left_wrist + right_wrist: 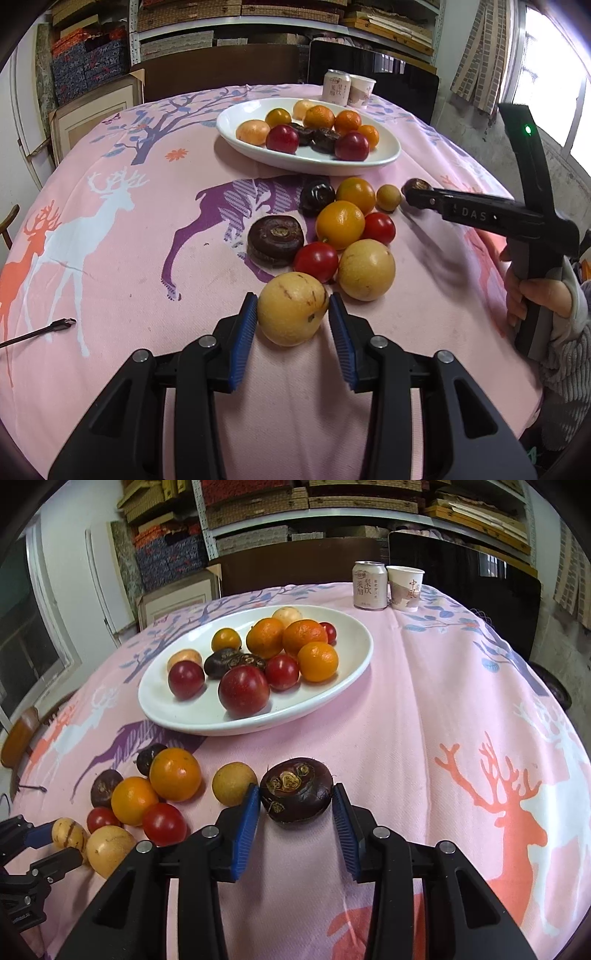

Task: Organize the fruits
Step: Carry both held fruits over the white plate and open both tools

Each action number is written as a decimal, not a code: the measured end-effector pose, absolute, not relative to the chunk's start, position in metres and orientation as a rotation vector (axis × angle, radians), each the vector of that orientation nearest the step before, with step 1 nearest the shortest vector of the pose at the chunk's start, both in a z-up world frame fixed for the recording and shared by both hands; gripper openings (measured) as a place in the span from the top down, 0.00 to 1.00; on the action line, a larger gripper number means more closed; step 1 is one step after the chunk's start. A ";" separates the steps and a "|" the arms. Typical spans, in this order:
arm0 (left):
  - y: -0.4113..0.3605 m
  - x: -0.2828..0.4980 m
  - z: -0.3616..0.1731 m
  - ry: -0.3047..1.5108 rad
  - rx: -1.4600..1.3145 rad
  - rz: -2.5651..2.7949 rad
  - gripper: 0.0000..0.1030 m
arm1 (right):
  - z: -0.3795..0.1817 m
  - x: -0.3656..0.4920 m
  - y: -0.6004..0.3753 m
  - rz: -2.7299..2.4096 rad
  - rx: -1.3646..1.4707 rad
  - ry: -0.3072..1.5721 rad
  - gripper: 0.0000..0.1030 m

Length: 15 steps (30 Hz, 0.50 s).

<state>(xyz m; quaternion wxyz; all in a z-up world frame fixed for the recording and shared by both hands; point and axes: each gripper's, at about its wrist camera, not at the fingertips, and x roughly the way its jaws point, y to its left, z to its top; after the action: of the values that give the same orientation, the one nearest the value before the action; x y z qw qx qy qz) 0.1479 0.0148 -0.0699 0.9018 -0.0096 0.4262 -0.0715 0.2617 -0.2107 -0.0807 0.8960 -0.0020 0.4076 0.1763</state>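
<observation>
We have both grippers loaded beside the loose fruit pile. The left gripper [292, 314] pinches a streaked yellow fruit [292, 313], its long axis roughly across the jaws. The right gripper [296, 797] squeezes a dark water chestnut [296, 794] — flat, crown up. Both skins are smooth and rounded, so either could squirt free on the lift toward the white plate [354, 653].

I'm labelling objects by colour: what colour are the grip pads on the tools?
Blue, ribbed pads on black arms, clearest in the right wrist view.
</observation>
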 end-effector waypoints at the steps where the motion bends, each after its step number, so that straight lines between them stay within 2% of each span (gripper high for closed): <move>1: 0.016 0.148 -0.069 0.877 -0.029 -0.147 0.62 | -0.079 0.261 -0.213 0.368 0.010 0.836 0.60; 8: 0.029 0.170 -0.046 0.834 -0.064 -0.086 0.62 | -0.065 0.252 -0.227 0.384 0.084 0.763 0.60; 15: 0.028 0.243 -0.009 0.777 -0.097 -0.061 0.62 | -0.033 0.271 -0.221 0.407 0.080 0.711 0.61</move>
<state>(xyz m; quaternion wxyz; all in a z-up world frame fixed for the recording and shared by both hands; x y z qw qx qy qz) 0.2427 0.0283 -0.0089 0.9238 -0.0474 0.3787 -0.0298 0.2709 -0.2212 -0.0330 0.9165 0.0389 0.3454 0.1980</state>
